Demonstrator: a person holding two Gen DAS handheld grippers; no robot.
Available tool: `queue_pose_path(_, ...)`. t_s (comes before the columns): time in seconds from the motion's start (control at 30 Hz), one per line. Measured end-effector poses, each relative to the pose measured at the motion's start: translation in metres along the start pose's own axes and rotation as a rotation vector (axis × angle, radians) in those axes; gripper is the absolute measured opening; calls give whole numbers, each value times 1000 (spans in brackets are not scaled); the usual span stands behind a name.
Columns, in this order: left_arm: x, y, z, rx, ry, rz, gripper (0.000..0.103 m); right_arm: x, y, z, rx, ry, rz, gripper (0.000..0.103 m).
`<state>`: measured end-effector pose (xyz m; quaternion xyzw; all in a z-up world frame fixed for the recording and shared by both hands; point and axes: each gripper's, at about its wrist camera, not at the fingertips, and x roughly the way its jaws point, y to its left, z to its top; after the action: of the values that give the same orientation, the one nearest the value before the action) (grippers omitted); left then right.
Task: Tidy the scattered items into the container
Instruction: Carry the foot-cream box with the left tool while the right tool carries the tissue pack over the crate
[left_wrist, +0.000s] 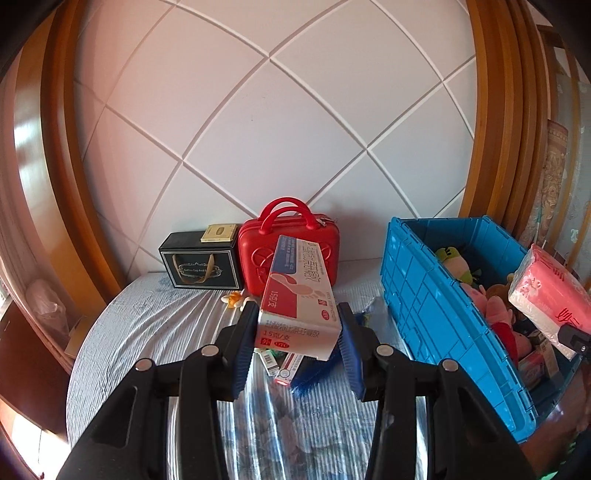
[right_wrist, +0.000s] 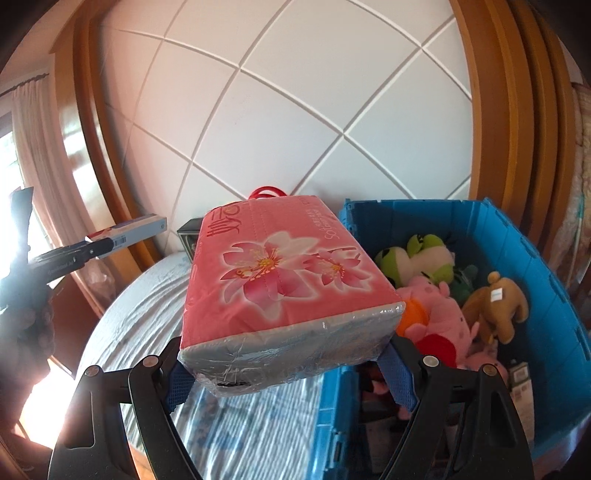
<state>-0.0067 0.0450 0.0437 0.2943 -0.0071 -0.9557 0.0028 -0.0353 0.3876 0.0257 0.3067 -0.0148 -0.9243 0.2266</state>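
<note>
Glossy crinkled film on pink flowered tissue pack; matt printed cardboard box; ribbed blue plastic crate; striped cloth bedsheet.

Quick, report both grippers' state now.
Left gripper: shut on the long ointment box.
Right gripper: shut on the pink tissue pack, jaws wide.

Daylight is pouring in from the window at left, blowing out that edge with glare; fisheye lenses are bending the wall lines, and corners are darkening.
</note>
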Motion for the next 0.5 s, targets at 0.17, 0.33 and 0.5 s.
queue_pose_path(0.17,3,-36,8,25,-9,-25,42,-15,-33,-3,21,-14,-29,84)
queue_pose_path(0.33,10,-69,13,53,1,-49,41,-29,-67,-9,64,-26,-55,84)
queue_pose_path(0.5,13,-98,20,88,-5,-67,42,-38,-91,-14,98,-33,-74,84)
